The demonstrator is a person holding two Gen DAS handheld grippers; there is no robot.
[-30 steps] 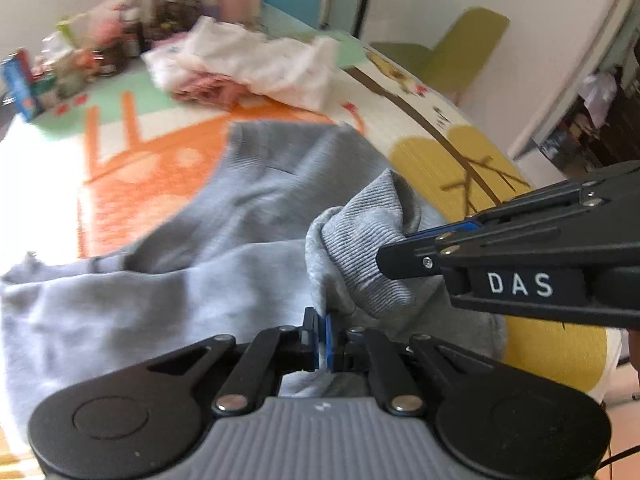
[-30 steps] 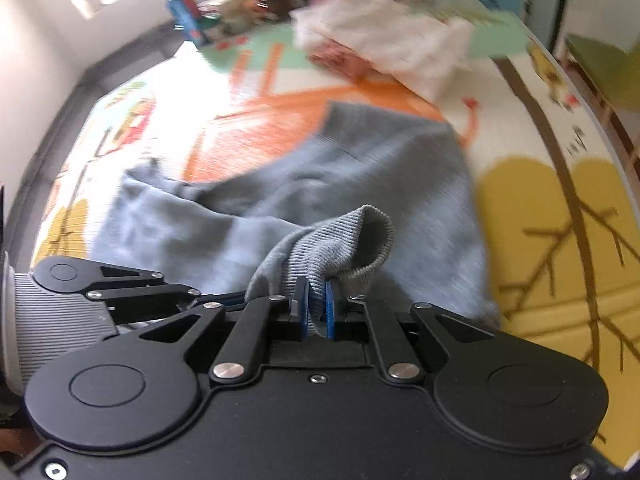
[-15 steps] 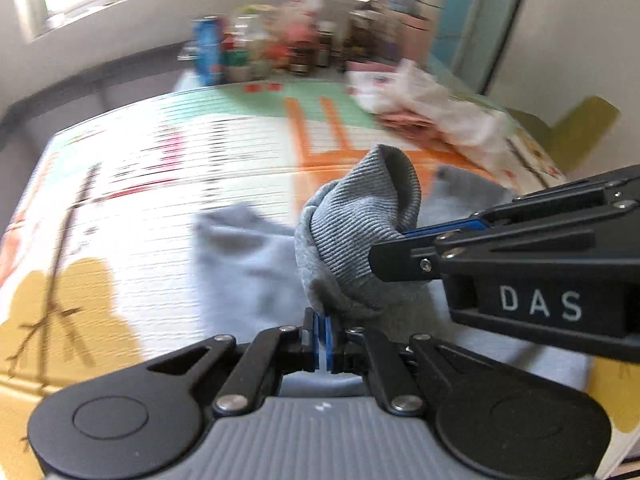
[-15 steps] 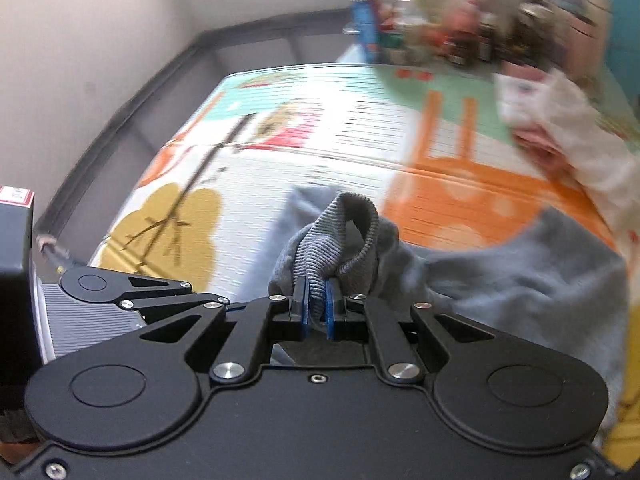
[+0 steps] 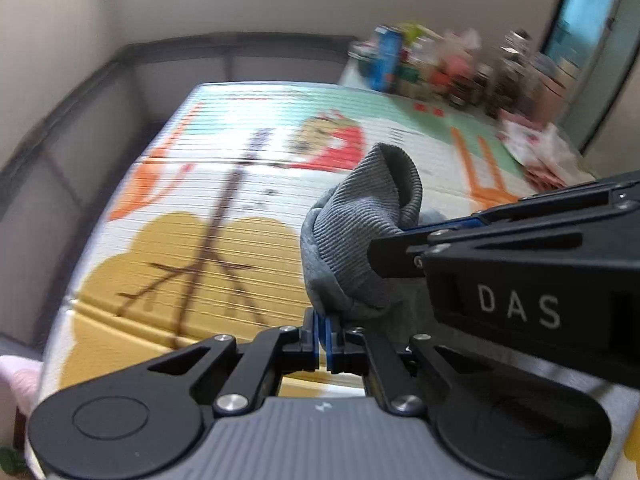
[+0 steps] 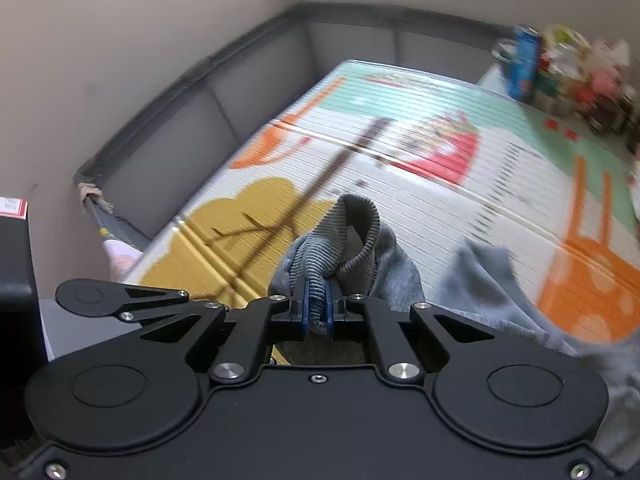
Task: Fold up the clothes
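Ribbing of the grey knit sweatshirt (image 6: 352,240) is being pinched by both grippers, left (image 5: 323,334) and right (image 6: 318,312), fingers clamped narrow on the bunched cuff so it is hanging raised over the cartoon-printed foam mat (image 5: 224,168), probably for carrying across into a fold.

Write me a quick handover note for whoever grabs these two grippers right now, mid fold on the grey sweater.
Left gripper: shut on the grey sweater, near its ribbed edge.
Right gripper: shut on the ribbed edge too, right beside the left one.
The held part is lifted above the play mat; the rest of the sweater trails down to the mat on the right. A pile of other clothes lies at the mat's far end, untouched.
Done: sweater gripped and raised. Left: probably lay it flat, fold it, then take on the pile.
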